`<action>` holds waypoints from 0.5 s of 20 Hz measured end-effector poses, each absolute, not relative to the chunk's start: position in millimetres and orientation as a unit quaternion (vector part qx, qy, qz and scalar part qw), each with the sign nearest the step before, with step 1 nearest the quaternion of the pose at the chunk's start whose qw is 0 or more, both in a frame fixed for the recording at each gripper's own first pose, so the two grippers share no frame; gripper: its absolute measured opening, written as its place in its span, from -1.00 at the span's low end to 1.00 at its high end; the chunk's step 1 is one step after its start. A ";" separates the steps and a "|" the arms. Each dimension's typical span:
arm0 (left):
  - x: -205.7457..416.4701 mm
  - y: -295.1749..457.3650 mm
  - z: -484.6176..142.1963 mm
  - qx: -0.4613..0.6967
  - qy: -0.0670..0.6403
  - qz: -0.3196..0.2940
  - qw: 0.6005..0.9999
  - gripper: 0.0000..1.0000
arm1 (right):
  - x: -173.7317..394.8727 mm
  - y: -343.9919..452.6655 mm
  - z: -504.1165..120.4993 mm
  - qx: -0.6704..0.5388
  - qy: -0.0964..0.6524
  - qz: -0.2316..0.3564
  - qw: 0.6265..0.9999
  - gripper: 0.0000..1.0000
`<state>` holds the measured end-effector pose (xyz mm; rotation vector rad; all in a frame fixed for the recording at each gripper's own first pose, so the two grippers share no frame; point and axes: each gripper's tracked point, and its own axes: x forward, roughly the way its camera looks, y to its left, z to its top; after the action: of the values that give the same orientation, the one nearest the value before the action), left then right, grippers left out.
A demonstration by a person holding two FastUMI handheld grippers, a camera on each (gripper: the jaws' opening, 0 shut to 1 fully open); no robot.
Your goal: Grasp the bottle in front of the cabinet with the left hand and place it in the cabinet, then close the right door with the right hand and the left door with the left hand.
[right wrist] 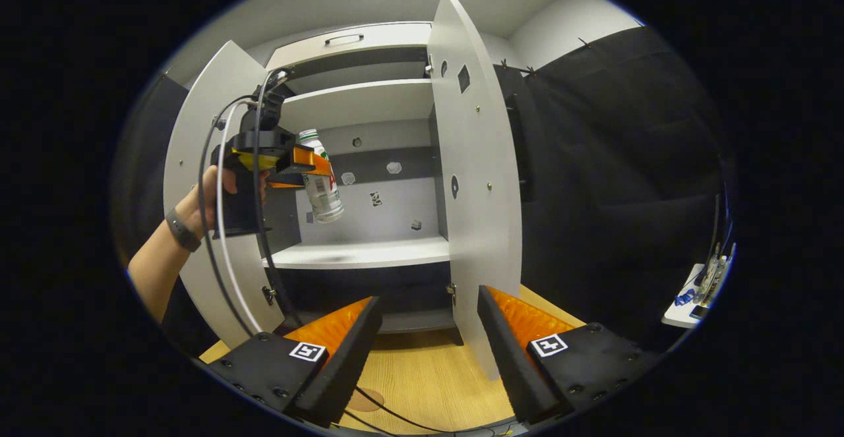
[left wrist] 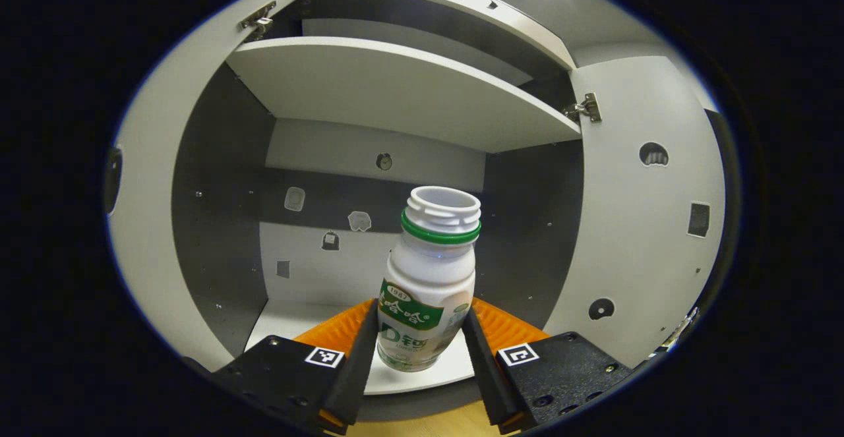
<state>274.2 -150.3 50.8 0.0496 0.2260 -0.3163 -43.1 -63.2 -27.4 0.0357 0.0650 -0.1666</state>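
- Left gripper view: the left hand-held gripper point(left wrist: 422, 348) pinches a white drink bottle point(left wrist: 428, 279), one finger on each side of its lower body; the bottle has a green neck ring, no cap, and leans slightly
- The bottle hangs in the air at the mouth of the cabinet point(left wrist: 217, 226), above the front edge of the lower shelf point(left wrist: 290, 321) and not yet resting on it
- Right gripper view: the same gripper, held in a person's hand point(right wrist: 214, 193), carries the bottle point(right wrist: 321, 183) in front of the open compartment, clearly above the lower shelf point(right wrist: 369, 252)
- Both doors stand wide open: the left door point(right wrist: 198, 180) behind the hand and the right door point(right wrist: 475, 186) edge-on near the middle of the view
- The right hand-held gripper point(right wrist: 428, 341) is spread with nothing between its fingers, low over the wooden floor point(right wrist: 422, 371), just in front of the right door's lower edge
- Judged progress: the grasp and lift are done, and the carry is nearly done
- Left to do: set the bottle on the shelf and let go, then swing the right door shut, then the left
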 end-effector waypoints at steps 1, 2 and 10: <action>285.2 -154.1 41.1 0.025 0.129 -0.157 0.979 0.42 | -45.8 -68.5 -26.1 0.020 0.030 -0.090 0.995 0.94; 296.3 -155.6 28.0 0.028 0.149 -0.154 0.976 0.42 | -49.3 -74.0 -24.8 0.020 0.028 -0.098 0.995 0.94; 337.2 -148.7 -41.6 0.039 0.253 -0.100 0.962 0.42 | -78.8 -124.4 -23.4 0.032 0.021 -0.169 0.985 0.80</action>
<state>337.2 -148.7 -41.6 0.0793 0.5116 -0.2026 -78.8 -124.4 -23.4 0.0652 0.0431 -0.3401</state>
